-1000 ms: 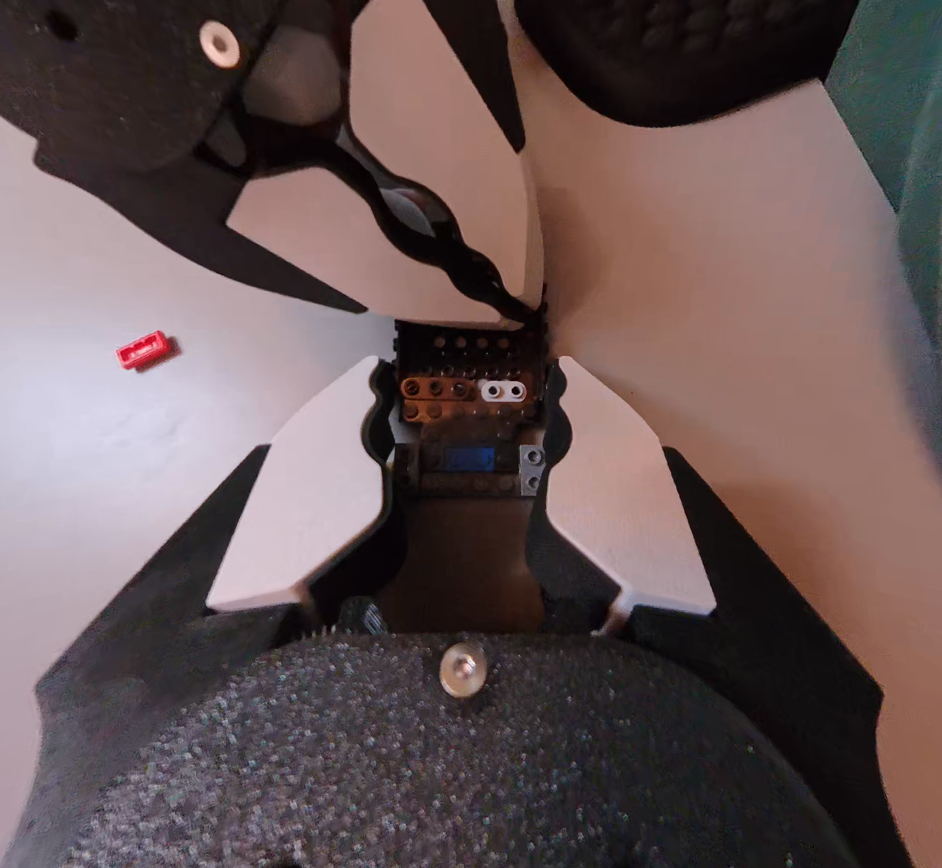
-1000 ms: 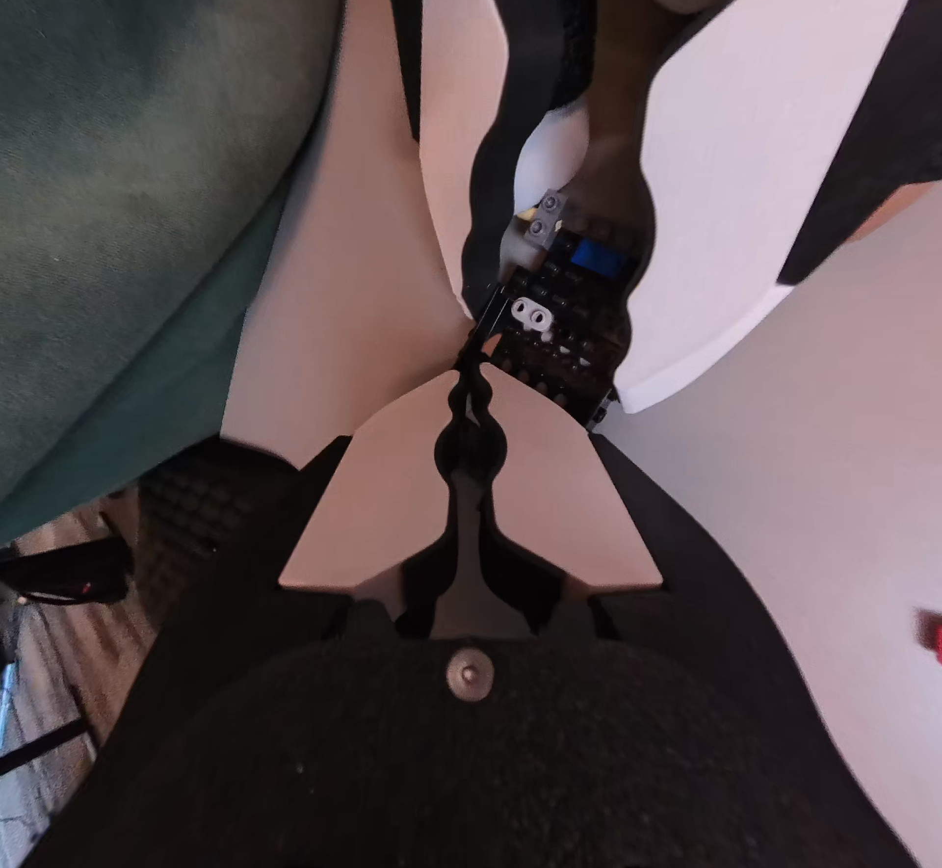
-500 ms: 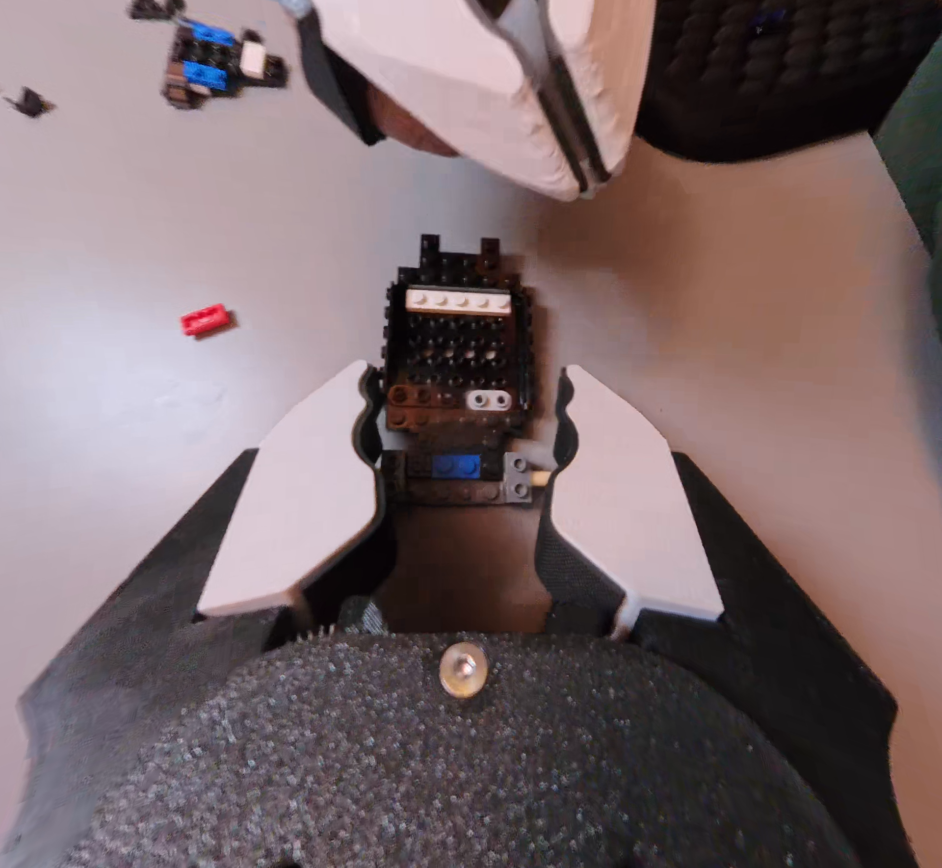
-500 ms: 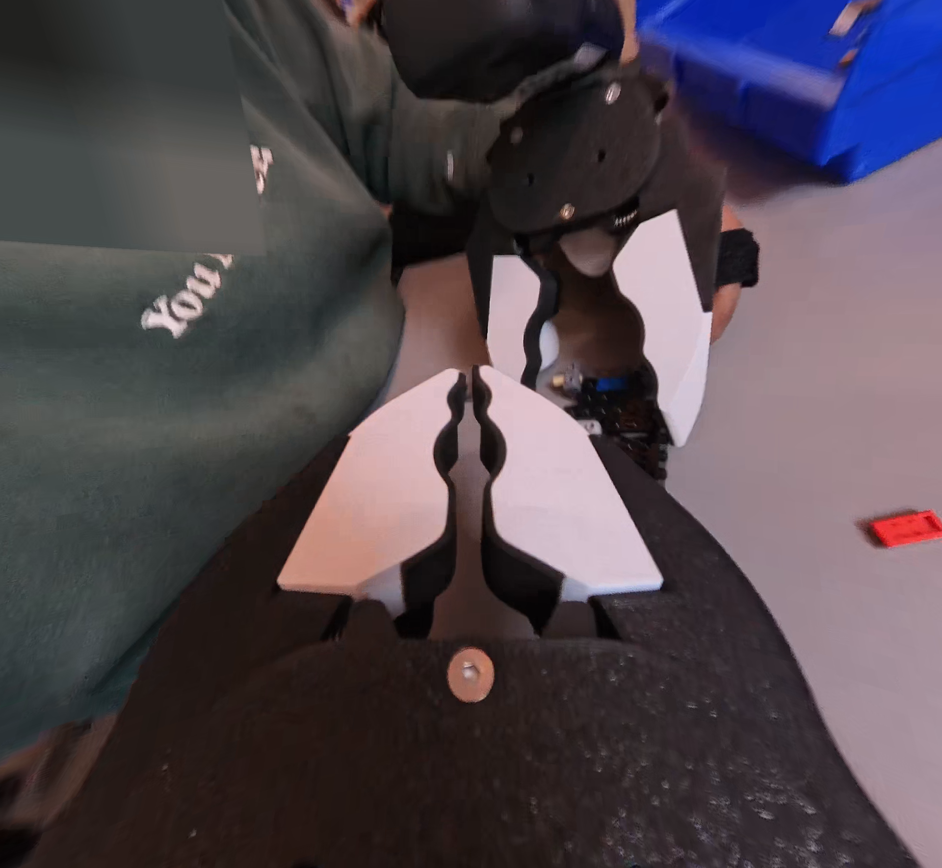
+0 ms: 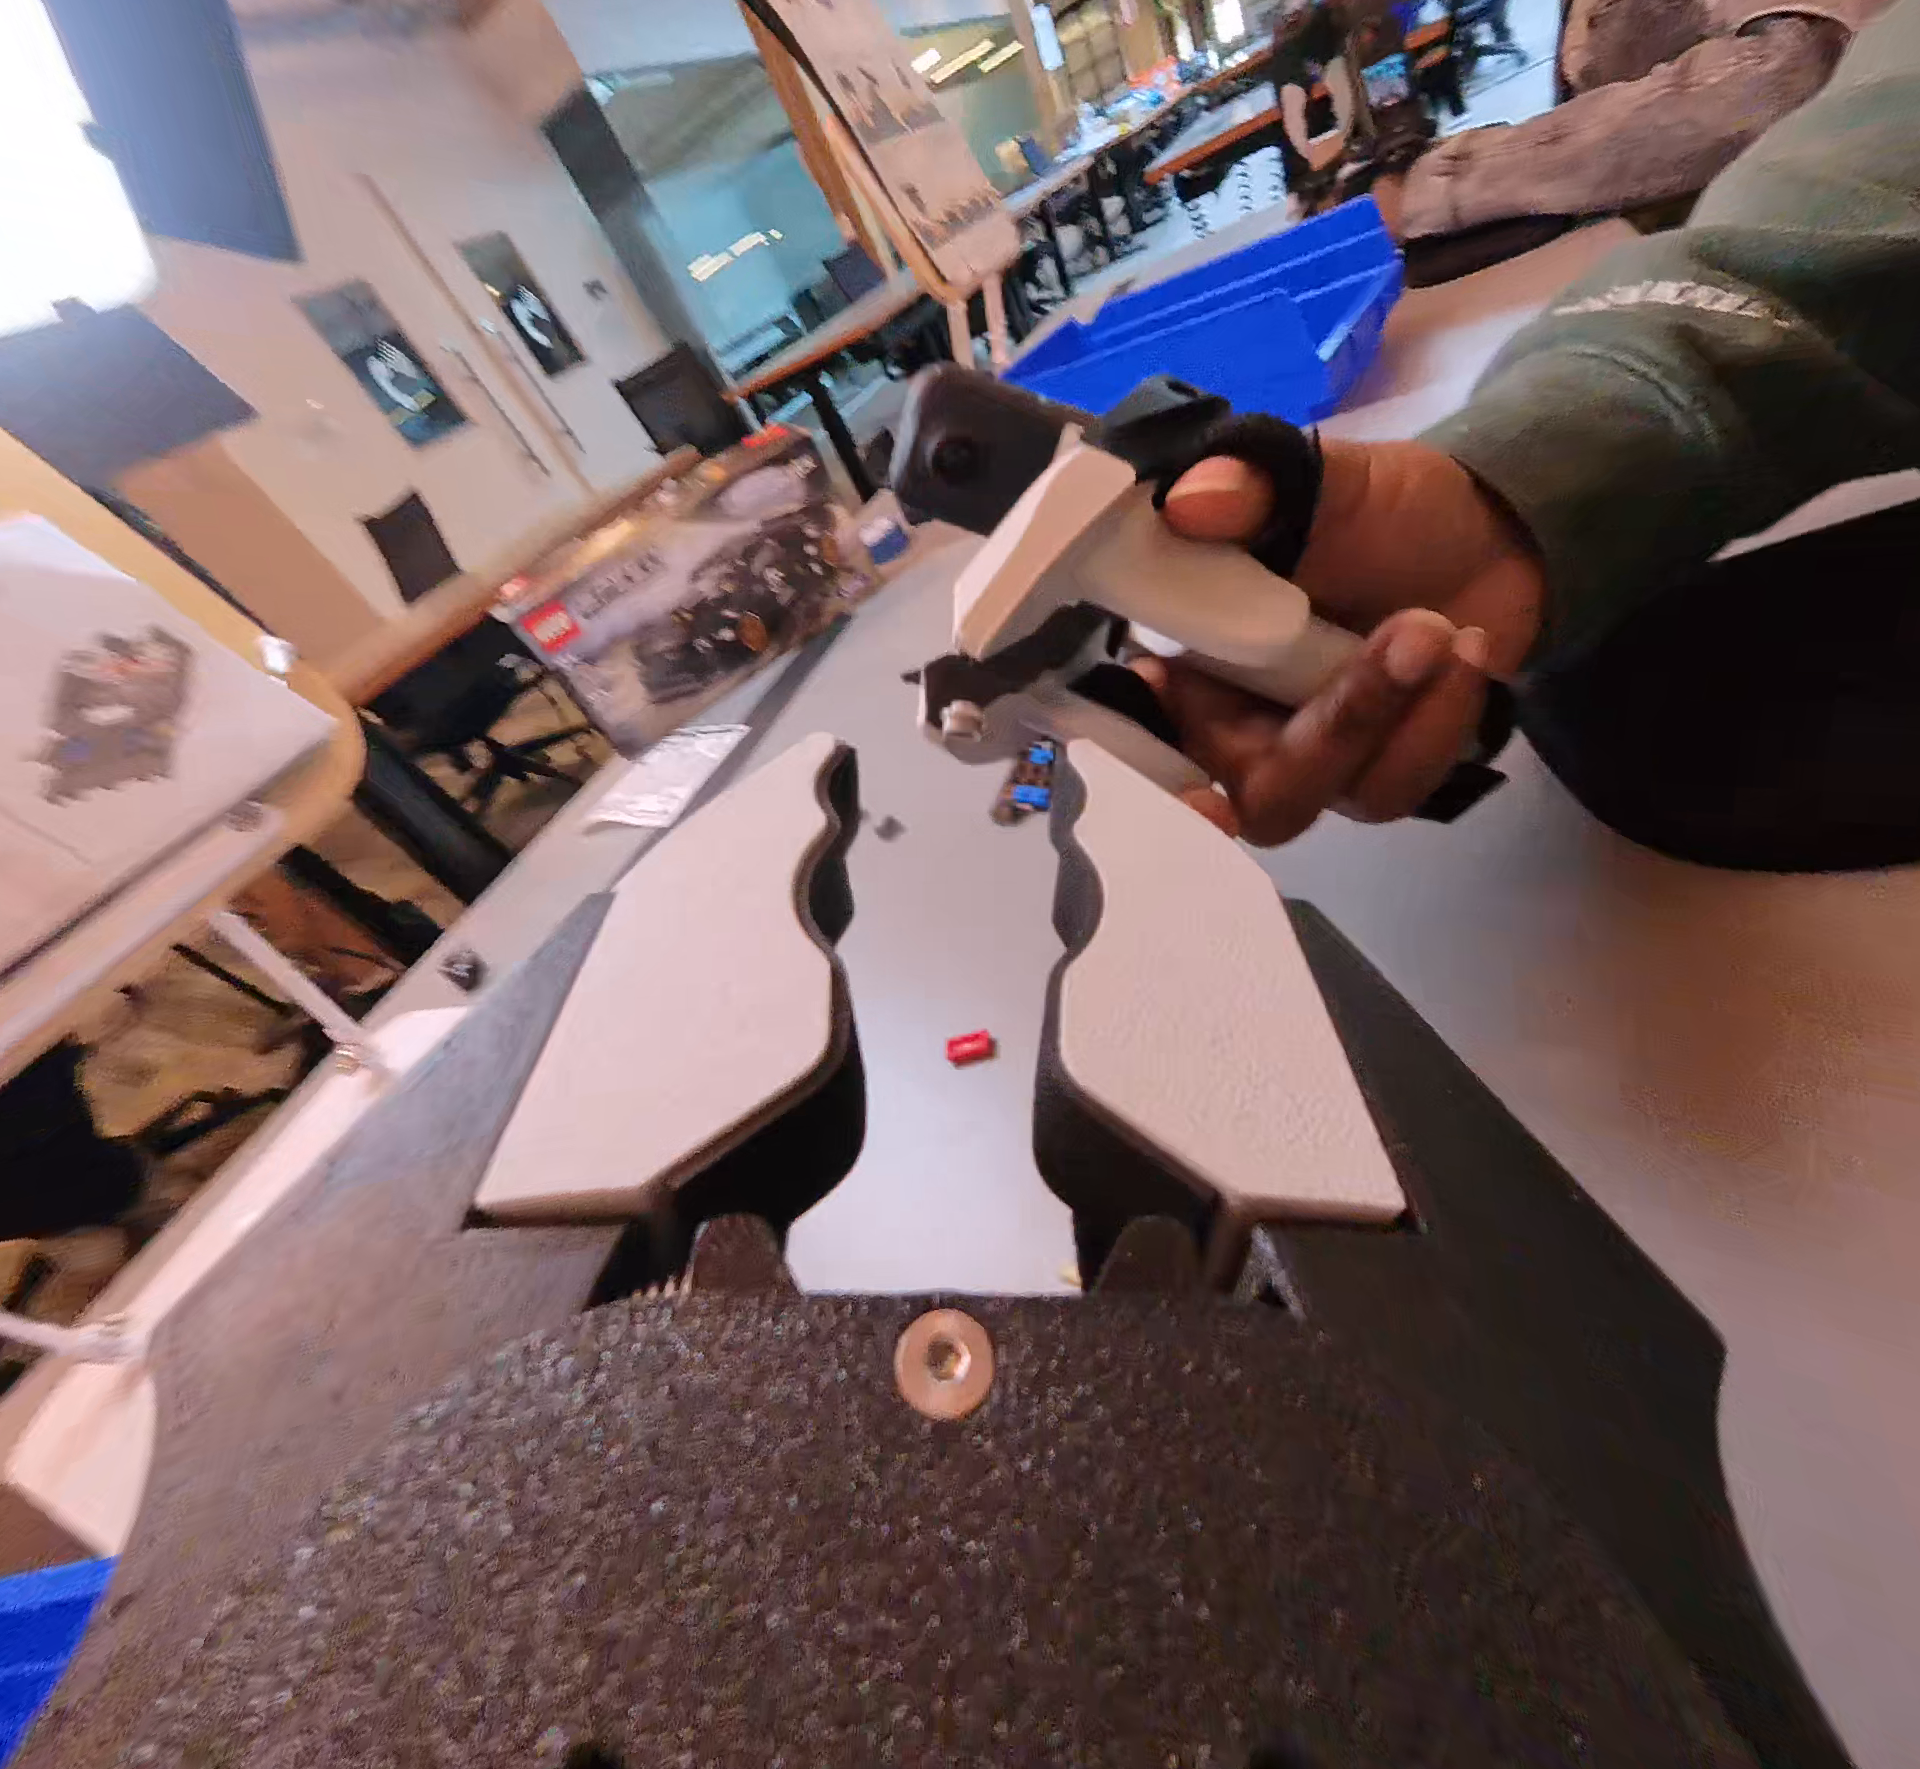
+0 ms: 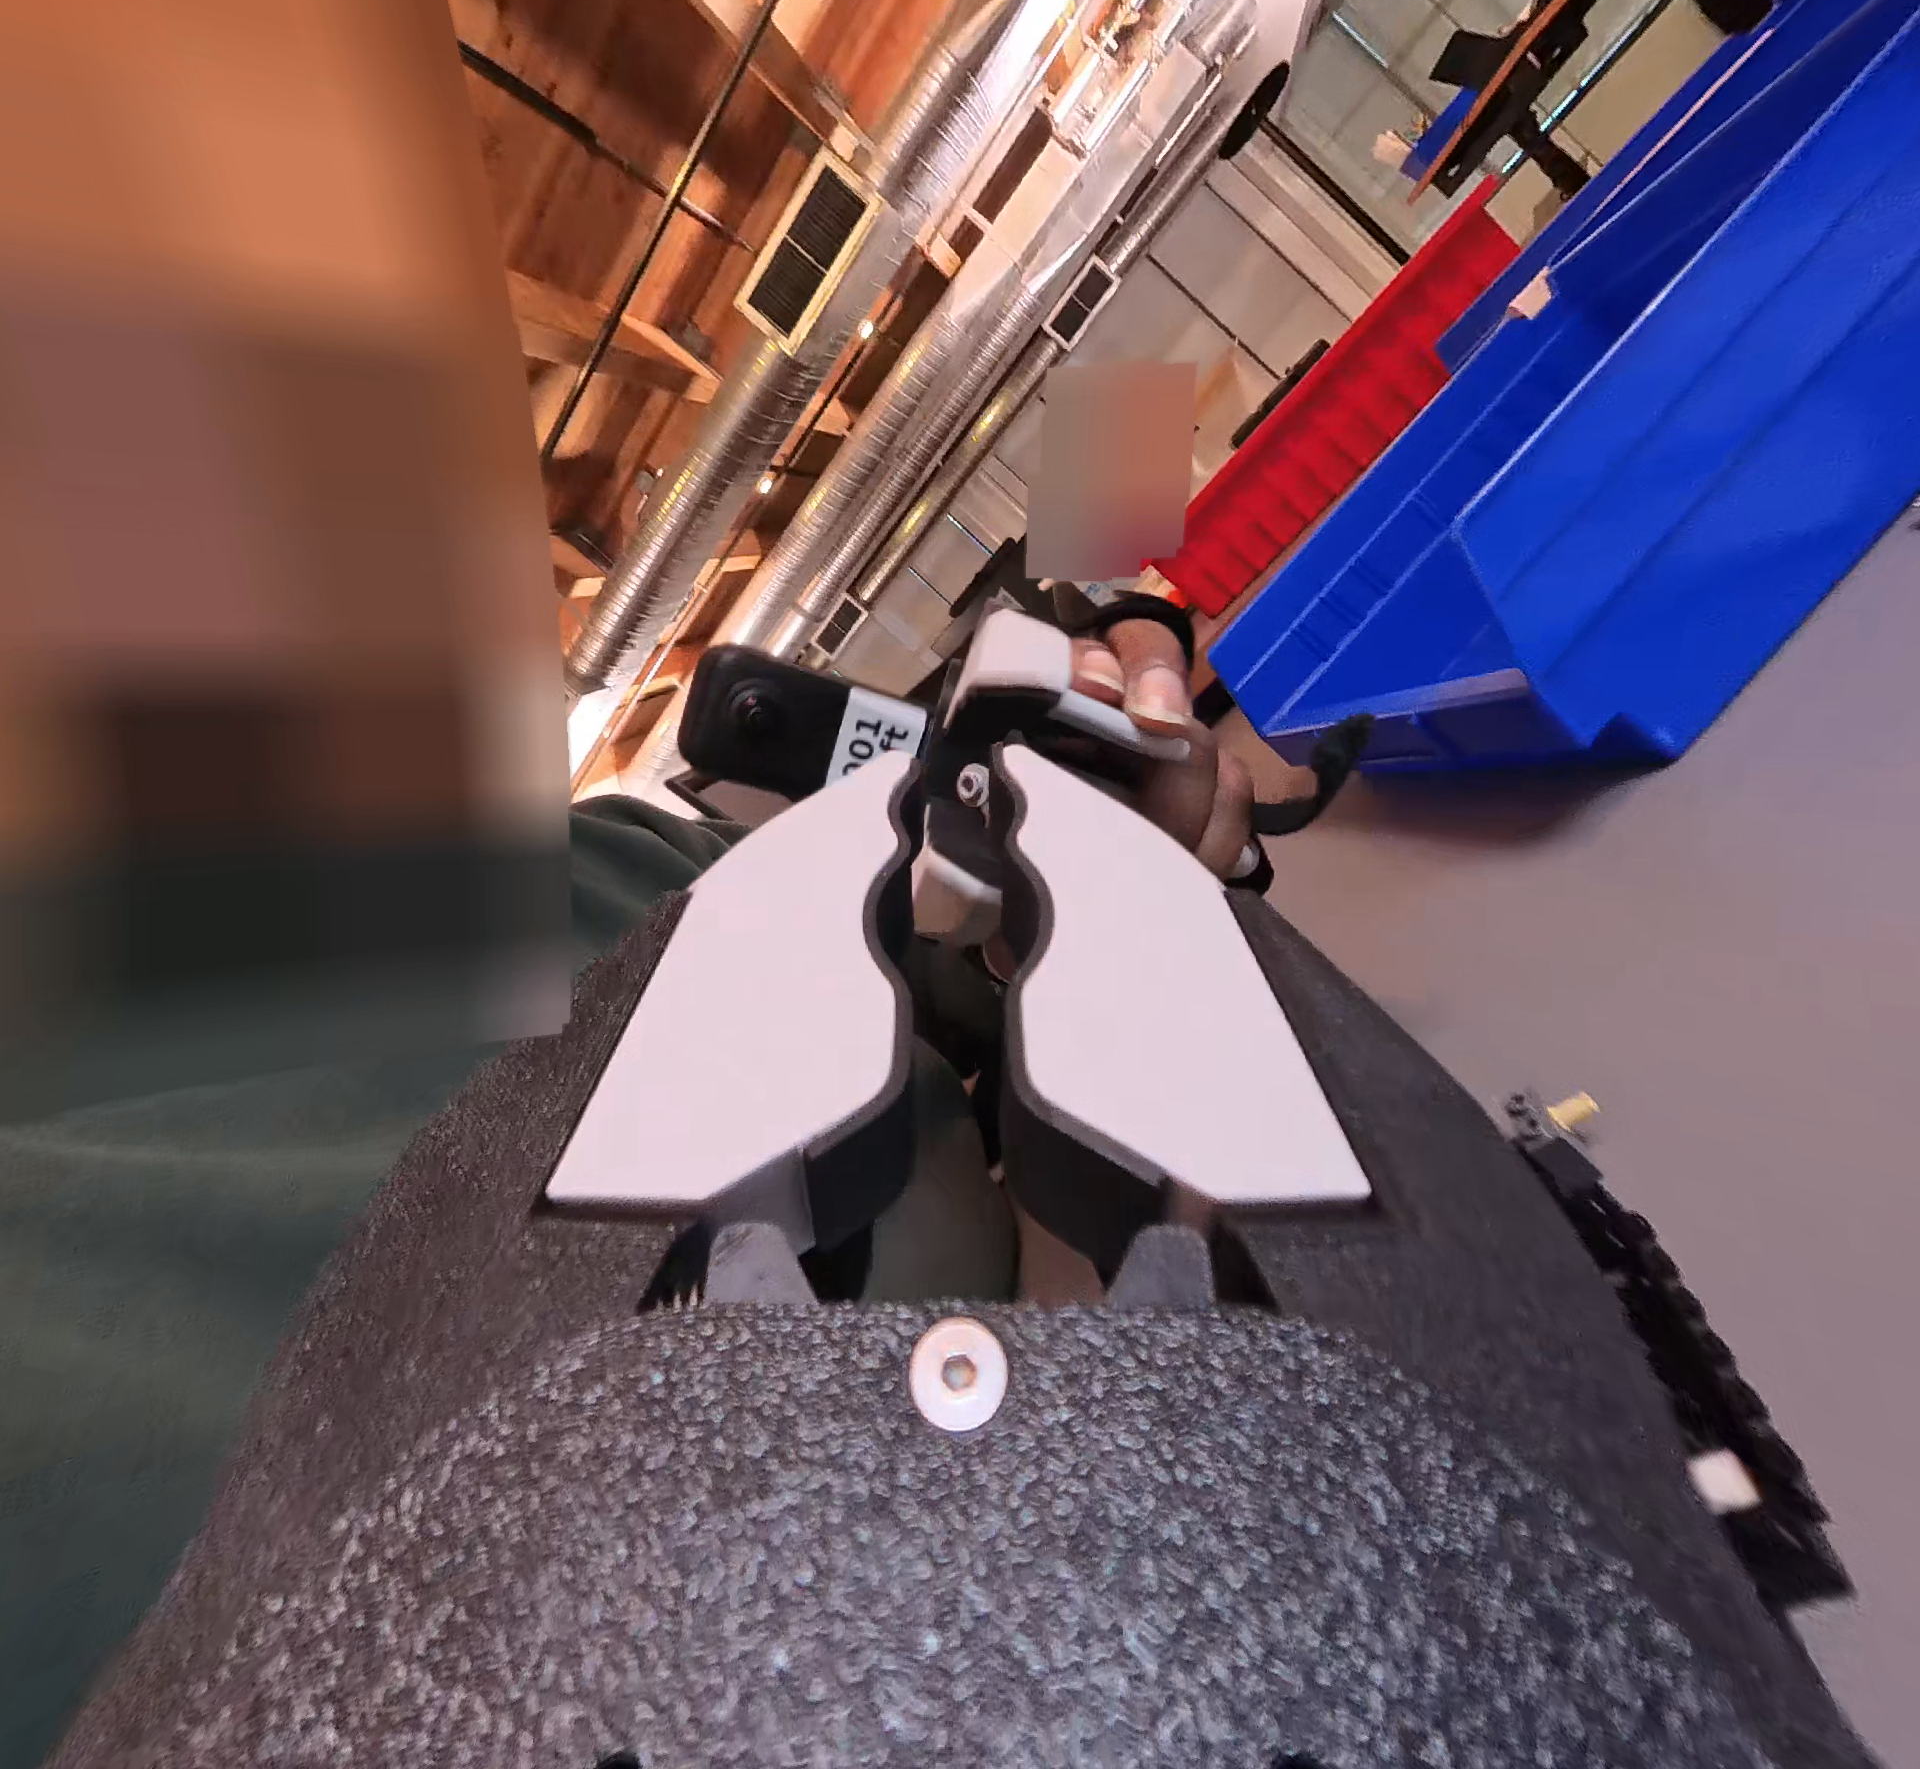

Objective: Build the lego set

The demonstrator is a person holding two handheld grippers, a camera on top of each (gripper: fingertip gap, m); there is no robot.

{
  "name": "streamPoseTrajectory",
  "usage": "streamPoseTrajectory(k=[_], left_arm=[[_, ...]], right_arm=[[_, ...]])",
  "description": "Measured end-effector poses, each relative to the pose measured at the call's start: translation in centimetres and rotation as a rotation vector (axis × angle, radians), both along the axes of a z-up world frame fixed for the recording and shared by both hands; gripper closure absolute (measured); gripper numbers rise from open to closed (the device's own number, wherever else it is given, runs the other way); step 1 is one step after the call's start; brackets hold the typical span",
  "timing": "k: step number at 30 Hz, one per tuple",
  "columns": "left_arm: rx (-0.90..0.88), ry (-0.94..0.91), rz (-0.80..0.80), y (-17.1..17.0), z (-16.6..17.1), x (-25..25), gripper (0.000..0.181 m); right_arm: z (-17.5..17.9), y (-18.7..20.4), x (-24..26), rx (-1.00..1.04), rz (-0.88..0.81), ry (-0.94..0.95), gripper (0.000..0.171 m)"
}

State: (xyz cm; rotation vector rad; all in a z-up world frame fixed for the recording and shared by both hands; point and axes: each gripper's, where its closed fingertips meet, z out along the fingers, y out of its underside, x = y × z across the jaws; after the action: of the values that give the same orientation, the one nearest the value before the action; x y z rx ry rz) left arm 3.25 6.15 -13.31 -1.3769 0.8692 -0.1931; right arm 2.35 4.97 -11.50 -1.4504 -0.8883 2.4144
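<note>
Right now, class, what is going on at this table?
A person holds a hand-held gripper in each hand above a grey table. The left hand-held gripper is open and empty, with a small red brick lying on the table beyond it. The right hand-held gripper is also slightly open, holding nothing. A black brick model lies beside it.

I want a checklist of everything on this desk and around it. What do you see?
Surface: grey table, mostly bare.
Job's things: black brick model beside the right gripper, lying on the table; small red brick seen between the left gripper's fingers.
Clutter: small blue-and-black brick piece, toy set box, paper sheet.
Grippers: left gripper open, empty; right gripper open a little, empty.
Cables: nothing seen.
Surroundings: blue bins, red bin, ceiling pipes, other tables.
</note>
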Motion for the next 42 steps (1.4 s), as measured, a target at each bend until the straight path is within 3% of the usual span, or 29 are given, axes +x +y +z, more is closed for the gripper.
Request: streamPoseTrajectory(k=[7,15,20,23,26,29,35,39,42], left_arm=[[0.142,0.087,0.068,-0.7,1.3,-0.9,0.175],[0.145,0.106,0.082,-0.6,1.6,-2.0,0.178],[0.007,0.142,0.335,1.3,2.1,-10.6,0.179],[-0.254,0.146,0.54,1.8,-0.6,-17.4,0.178],[-0.593,0.106,0.597,0.9,-5.2,-20.3,0.152],[-0.797,0.134,0.582,-0.2,-8.7,-20.7,0.12],[-0.832,0.154,0.461,-1.0,-9.9,-18.6,0.109],[-0.738,0.152,0.424,-1.1,-8.8,-18.1,0.128],[-0.52,0.055,0.347,-1.2,-5.2,-16.5,0.181]], right_arm=[[0.5,-0.1,-0.7,-0.027,-0.004,0.014,0.162],[0.3,1.0,-0.5,-0.023,-0.06,0.012,0.157],[-0.5,3.4,1.1,0.136,-0.2,-0.063,0.156],[-1.5,4.7,2.4,0.232,-0.281,-0.129,0.157],[-2.4,6.0,3.2,0.259,-0.34,-0.175,0.157],[-3.1,6.4,3.4,0.265,-0.35,-0.209,0.158],[-3.3,6.8,3.6,0.292,-0.363,-0.23,0.158],[-2.6,7.7,4.1,0.311,-0.395,-0.232,0.158],[-1.9,8.1,4.4,0.336,-0.414,-0.234,0.158]])
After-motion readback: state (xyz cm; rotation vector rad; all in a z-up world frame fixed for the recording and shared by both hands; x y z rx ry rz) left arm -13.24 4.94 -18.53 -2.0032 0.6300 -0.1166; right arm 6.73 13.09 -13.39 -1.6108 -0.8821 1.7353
